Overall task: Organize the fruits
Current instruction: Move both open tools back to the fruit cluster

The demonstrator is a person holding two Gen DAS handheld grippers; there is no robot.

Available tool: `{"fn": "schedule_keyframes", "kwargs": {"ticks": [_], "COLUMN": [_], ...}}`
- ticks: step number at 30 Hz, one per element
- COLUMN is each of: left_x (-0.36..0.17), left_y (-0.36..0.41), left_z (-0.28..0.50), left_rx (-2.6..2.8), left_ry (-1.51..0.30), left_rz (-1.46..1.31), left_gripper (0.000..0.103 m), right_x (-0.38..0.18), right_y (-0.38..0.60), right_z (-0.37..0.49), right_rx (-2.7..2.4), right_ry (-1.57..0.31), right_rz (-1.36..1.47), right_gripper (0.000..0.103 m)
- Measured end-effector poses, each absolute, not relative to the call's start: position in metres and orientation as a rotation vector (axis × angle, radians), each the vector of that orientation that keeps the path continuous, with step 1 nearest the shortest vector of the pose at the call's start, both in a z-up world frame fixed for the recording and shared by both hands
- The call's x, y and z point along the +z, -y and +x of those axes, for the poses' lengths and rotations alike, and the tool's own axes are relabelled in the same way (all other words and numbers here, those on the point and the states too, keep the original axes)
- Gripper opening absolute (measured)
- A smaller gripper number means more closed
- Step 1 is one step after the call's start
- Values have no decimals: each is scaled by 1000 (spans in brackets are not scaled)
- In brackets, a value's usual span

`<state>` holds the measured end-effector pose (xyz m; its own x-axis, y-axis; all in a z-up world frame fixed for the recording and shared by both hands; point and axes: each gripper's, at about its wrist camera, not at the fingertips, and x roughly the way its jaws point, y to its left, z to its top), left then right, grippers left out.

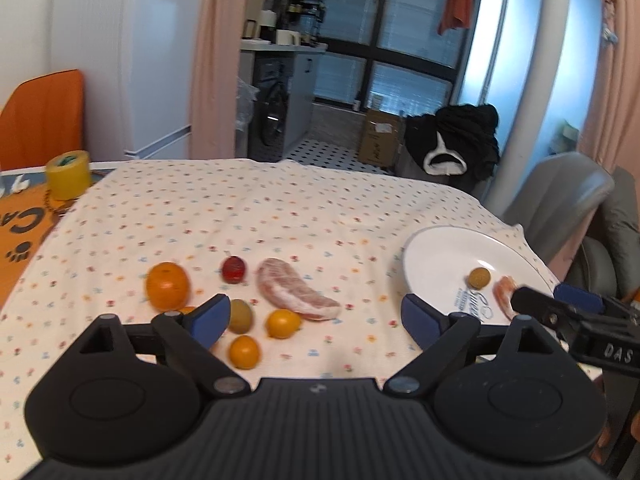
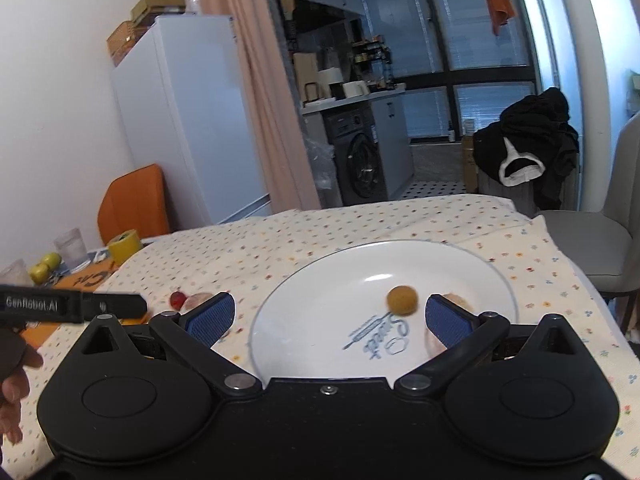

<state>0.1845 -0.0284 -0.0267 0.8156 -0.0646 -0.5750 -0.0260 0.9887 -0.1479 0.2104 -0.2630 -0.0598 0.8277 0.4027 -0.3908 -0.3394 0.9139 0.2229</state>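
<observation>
A small brownish fruit (image 2: 402, 300) is seen blurred on the white plate (image 2: 304, 280); a pink segment (image 1: 505, 292) beside it is half hidden by the right gripper (image 2: 328, 318), jaws released; loose fruits (image 1: 280, 322) are spread on the bench (image 1: 280, 208) before the left gripper (image 1: 316, 318), jaws likewise spread and empty.

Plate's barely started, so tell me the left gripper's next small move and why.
Probably lower the open left hand-held gripper onto the small orange fruit between its fingers and close. It lies loose on the tablecloth, while the plate holds only a brownish fruit and one pink piece.
</observation>
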Motion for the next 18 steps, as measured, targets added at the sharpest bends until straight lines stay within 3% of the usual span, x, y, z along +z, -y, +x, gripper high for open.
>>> {"fn": "schedule_keyframes", "kwargs": {"ticks": [18], "left_x": [-24], "left_y": [-17], "left_z": [154], "left_rx": [89], "left_ry": [-578], "left_rz": [-203], "left_gripper": [98], "right_x": [-50], "right_y": [217], "right_z": [196], "right_rx": [590], "right_ry": [-470], "right_rz": [86], "right_gripper": [103]}}
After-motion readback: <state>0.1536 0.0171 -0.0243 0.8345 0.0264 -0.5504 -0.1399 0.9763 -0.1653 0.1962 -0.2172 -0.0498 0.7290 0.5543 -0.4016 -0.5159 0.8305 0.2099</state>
